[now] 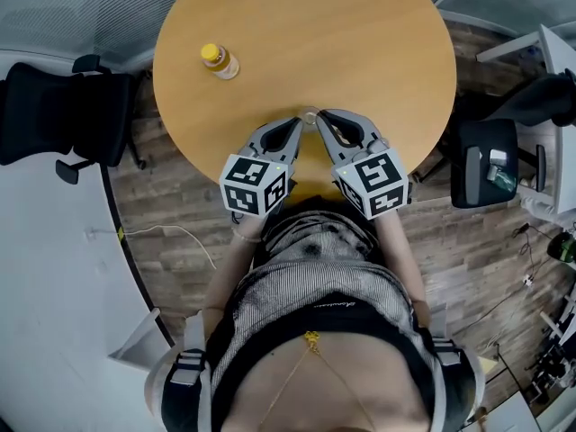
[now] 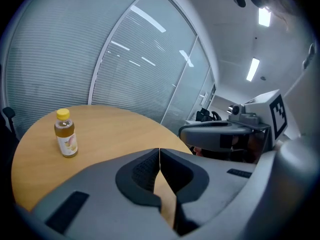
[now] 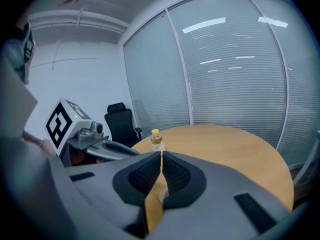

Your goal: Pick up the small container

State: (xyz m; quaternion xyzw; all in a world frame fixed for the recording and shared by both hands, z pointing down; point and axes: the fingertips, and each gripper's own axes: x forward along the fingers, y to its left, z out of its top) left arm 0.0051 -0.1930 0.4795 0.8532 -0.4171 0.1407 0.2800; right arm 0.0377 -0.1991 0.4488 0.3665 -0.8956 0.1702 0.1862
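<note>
— Where's the small container (image 1: 220,61)?
— On my round wooden table (image 1: 360,52). Looking down, it's out toward ten o'clock from the table's middle, near the rim on that side.
— What's it like?
— A little clear bottle, amber liquid up to near the neck. It has a yellow cap (image 2: 62,114) on top and a pale label (image 2: 68,143) round its lower half.
— Standing or tipped?
— Standing upright on its base, closed.

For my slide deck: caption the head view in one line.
Left gripper and right gripper, both shut, at the round table's near edge; a yellow-capped bottle stands untouched farther left.
</note>
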